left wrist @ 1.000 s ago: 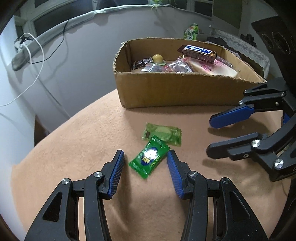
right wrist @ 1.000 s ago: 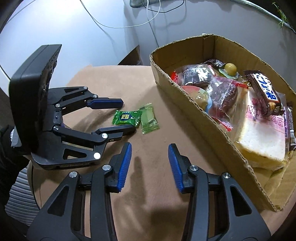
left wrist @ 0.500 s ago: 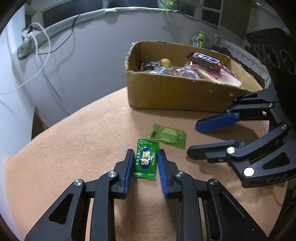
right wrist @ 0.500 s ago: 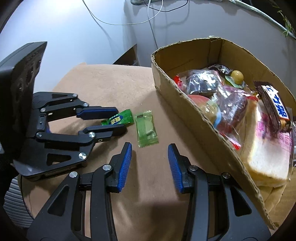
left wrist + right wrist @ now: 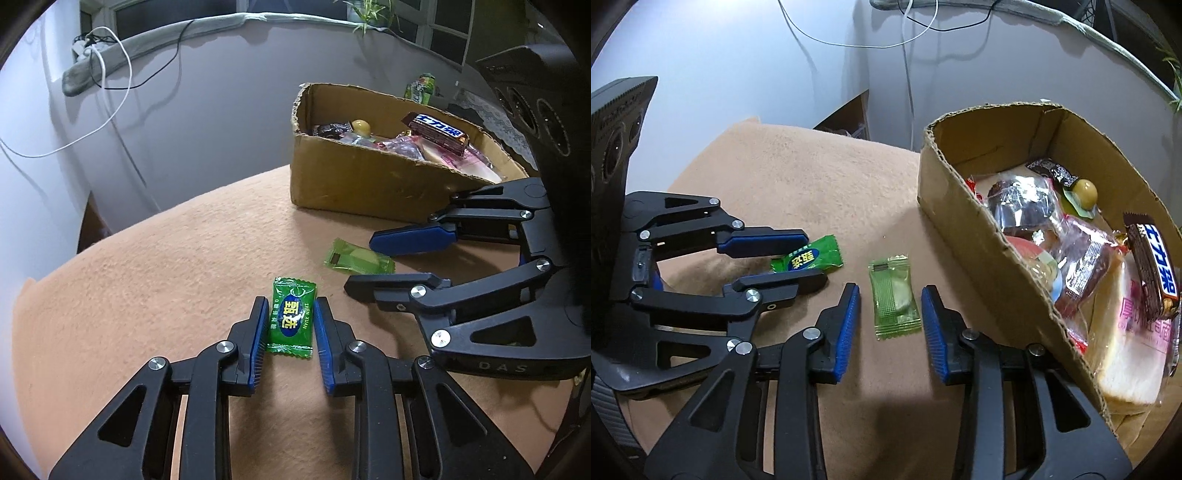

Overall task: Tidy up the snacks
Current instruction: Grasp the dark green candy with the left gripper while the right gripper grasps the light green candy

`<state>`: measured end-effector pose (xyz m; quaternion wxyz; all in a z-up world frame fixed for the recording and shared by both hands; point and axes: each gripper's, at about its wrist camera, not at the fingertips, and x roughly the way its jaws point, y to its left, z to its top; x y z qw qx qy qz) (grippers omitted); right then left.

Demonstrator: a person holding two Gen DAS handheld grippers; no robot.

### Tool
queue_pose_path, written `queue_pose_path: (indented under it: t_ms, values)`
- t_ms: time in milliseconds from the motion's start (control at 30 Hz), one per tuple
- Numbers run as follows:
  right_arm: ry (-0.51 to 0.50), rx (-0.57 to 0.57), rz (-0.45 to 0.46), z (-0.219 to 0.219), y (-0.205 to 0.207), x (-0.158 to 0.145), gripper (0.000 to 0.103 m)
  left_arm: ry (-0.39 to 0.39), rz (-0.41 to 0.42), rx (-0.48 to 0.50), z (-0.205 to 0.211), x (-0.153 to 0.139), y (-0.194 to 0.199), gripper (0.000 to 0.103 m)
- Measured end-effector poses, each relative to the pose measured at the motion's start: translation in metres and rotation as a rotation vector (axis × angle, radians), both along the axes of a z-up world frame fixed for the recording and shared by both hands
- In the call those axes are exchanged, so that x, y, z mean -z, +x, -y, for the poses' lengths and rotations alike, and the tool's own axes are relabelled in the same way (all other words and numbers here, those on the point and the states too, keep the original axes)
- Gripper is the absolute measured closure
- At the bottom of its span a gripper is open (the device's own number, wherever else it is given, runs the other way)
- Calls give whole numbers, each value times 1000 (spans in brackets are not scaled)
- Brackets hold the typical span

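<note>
A dark green candy packet (image 5: 291, 317) with yellow characters sits between my left gripper's (image 5: 289, 306) fingers, which are shut on it; it also shows in the right wrist view (image 5: 809, 257). A pale green candy packet (image 5: 894, 296) lies flat on the tan cloth between the open fingers of my right gripper (image 5: 891, 293), untouched; it also shows in the left wrist view (image 5: 357, 257). The cardboard box (image 5: 975, 221) to the right holds several snacks, including a chocolate bar (image 5: 1154, 271) and a bread pack (image 5: 1134, 354).
The tan cloth (image 5: 166, 280) covers the table, whose edge drops off at the left and far side. Cables (image 5: 107, 66) hang on the grey wall behind. A green can (image 5: 421, 88) stands beyond the box.
My left gripper closed on the dark green candy. My right gripper moved forward so its open fingers straddle the pale green packet.
</note>
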<state>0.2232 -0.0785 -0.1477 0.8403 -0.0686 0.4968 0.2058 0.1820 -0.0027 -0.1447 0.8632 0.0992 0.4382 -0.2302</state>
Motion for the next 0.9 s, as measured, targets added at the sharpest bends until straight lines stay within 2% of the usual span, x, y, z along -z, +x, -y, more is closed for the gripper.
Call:
queue_pose_path:
  t_ms: [167,300,700,900]
  values:
    - [-43,-17,25,-9,-3,1,78,-6,-6,-21,-7,1,0,80]
    - [-52,-21,29,-12,-4,1,79,-20,-9,-45,-11,1,-1,82]
    - [14,-10,17,2,-24,-6,80,-42,-12,-103,-20,-2,-12,82]
    - [41,-4,44,10,-36,-20,80,-52,9,-118,-17,-13,-22,82]
